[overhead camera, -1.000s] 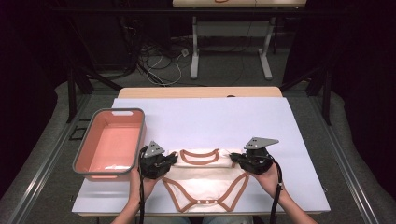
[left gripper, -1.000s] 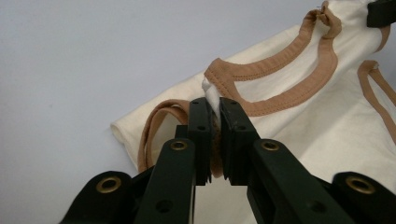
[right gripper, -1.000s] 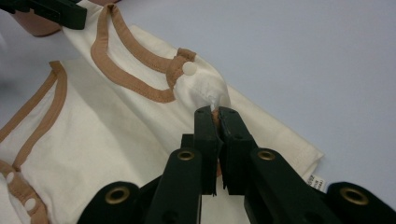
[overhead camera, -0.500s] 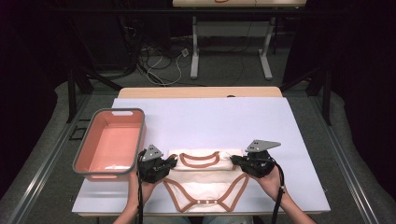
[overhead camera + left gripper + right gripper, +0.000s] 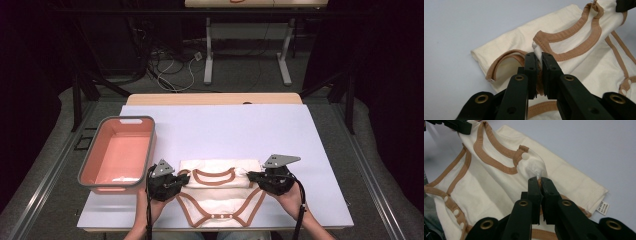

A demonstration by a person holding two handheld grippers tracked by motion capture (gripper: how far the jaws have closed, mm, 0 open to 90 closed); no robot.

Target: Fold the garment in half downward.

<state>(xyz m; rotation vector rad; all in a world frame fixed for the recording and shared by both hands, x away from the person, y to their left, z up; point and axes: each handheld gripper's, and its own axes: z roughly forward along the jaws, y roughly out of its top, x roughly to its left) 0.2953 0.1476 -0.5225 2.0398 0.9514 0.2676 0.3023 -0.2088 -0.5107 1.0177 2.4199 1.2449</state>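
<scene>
Figure: a cream baby bodysuit (image 5: 220, 192) with brown trim lies flat near the front edge of the white tabletop (image 5: 225, 130), neckline toward the far side and snap crotch toward the person, its sleeves already folded in so that the upper part forms a band running left to right. The left tool (image 5: 176, 180) is clenched on the fabric at the garment's left shoulder; in the left gripper view the jaws (image 5: 539, 72) stand almost together with a pinch of cream cloth and brown binding rising between them. The right tool (image 5: 257, 177) is likewise clenched on the right shoulder, where the right gripper view shows cloth bunched just beyond the closed jaws (image 5: 539, 195), beside a white snap (image 5: 525, 156) on the neck trim and with a small label (image 5: 603, 208) at the sleeve hem. The relation that governs the coming move: the two grips sit at opposite ends of the shoulder line, level with each other, and the body of the garment extends from that line toward the person, so its long axis runs near-to-far. Each hand is equally close to its own shoulder; a fold or lift would probably need both to travel together. A salmon bin (image 5: 120, 152) with a grey rim stands just to the left, nearer the left tool.
</scene>
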